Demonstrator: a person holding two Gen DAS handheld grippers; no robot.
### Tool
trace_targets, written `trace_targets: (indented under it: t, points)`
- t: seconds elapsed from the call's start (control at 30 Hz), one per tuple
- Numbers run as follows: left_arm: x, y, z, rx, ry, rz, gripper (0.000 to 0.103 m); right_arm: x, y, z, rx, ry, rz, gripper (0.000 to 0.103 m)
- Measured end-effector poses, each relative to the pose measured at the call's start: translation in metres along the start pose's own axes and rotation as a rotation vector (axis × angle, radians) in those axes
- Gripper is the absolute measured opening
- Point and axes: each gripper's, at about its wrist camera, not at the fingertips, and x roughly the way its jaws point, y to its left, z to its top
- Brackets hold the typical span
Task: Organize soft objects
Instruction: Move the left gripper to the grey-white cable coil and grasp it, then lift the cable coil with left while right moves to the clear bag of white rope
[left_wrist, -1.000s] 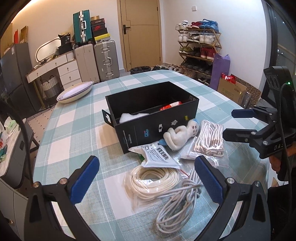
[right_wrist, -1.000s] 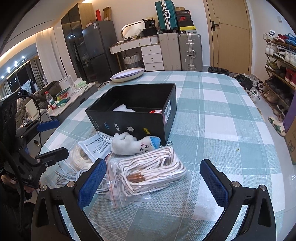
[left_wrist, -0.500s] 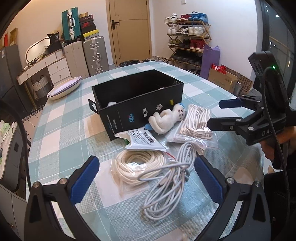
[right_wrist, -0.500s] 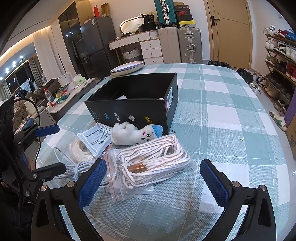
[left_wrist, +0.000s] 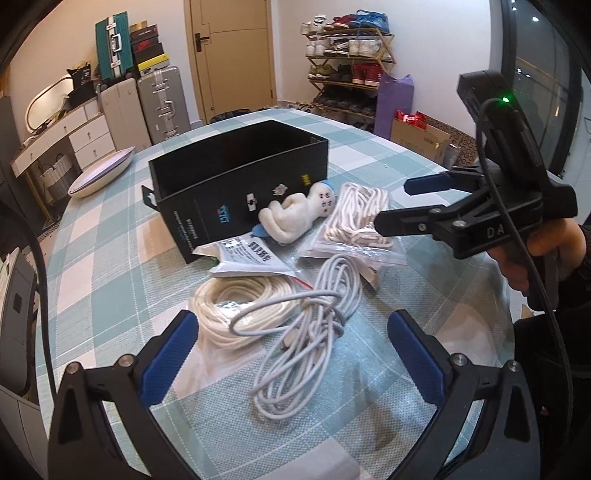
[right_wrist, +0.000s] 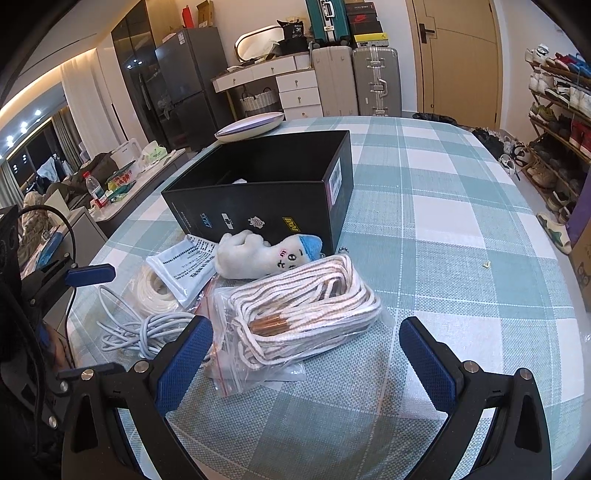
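Both your tongs are empty and spread wide: the left tongs (left_wrist: 288, 358) hover low over the loose grey-white cable bundle (left_wrist: 306, 332), and the right tongs (right_wrist: 306, 354) hover just in front of the clear plastic bag of white-and-tan cords with copper tips (right_wrist: 303, 317). All soft things lie on the desk with the green-and-white checked cloth (right_wrist: 461, 258), in front of the open black cardboard box (right_wrist: 266, 195): the coiled cream rope (left_wrist: 236, 306) is beside the cable, the flat white printed pouch (left_wrist: 251, 258) lies partly over that coil, and the small white plush figure with a blue cap (right_wrist: 266, 254) leans against the front wall of the box. Something white is already inside the box; what it is I cannot tell. I judge that the next step is a first pick from this pile, most likely the bag of cords for your right side. For a good grasp, go down over the thick middle of the cords and not on the thin edge of the bag, because the plastic looks slippery and it may slide out. Lift straight up first, so that the bag does not drag the plush figure, which touches it. For the left side, take the cable at the wrapped knot in its middle; the loose loops can catch on the coil beside it.
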Motion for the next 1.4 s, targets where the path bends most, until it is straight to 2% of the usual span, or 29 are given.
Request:
trace_targets:
  t: [0.07, 0.13, 0.37, 0.43, 0.5, 0.93, 0.97, 1.03, 1.2, 1.23, 1.4]
  points:
    - [0.000, -0.002, -0.001, 0.008, 0.003, -0.013, 0.098, 0.001, -0.001, 0.000, 0.003, 0.001, -0.002, 0.103]
    - [0.001, -0.004, -0.001, 0.019, 0.006, -0.023, 0.090, 0.001, -0.002, 0.000, 0.005, 0.001, -0.003, 0.103]
    - [0.002, -0.008, -0.003, 0.053, 0.007, -0.043, 0.082, 0.005, -0.004, -0.001, 0.009, 0.011, 0.008, 0.103]
    - [0.004, -0.008, -0.004, 0.061, 0.019, -0.047, 0.069, 0.006, -0.005, 0.000, 0.011, 0.014, 0.015, 0.103]
    - [0.005, -0.008, -0.005, 0.064, 0.027, -0.052, 0.061, 0.007, -0.005, 0.000, 0.013, 0.016, 0.020, 0.103]
    - [0.016, -0.015, -0.003, 0.092, 0.041, -0.075, 0.059, 0.018, -0.007, 0.001, 0.015, 0.049, 0.036, 0.103]
    - [0.017, -0.015, -0.003, 0.094, 0.043, -0.078, 0.058, 0.019, -0.007, 0.002, 0.018, 0.053, 0.038, 0.103]
    - [0.018, -0.015, -0.004, 0.097, 0.048, -0.097, 0.048, 0.022, -0.008, 0.003, 0.026, 0.063, 0.044, 0.103]
    - [0.018, -0.015, -0.006, 0.103, 0.055, -0.135, 0.042, 0.029, -0.011, 0.005, 0.055, 0.084, 0.057, 0.103]
    - [0.018, -0.015, -0.007, 0.105, 0.057, -0.145, 0.037, 0.031, -0.012, 0.005, 0.062, 0.089, 0.062, 0.102]
    - [0.016, -0.015, -0.008, 0.096, 0.056, -0.174, 0.033, 0.031, -0.013, 0.005, 0.074, 0.080, 0.087, 0.099]
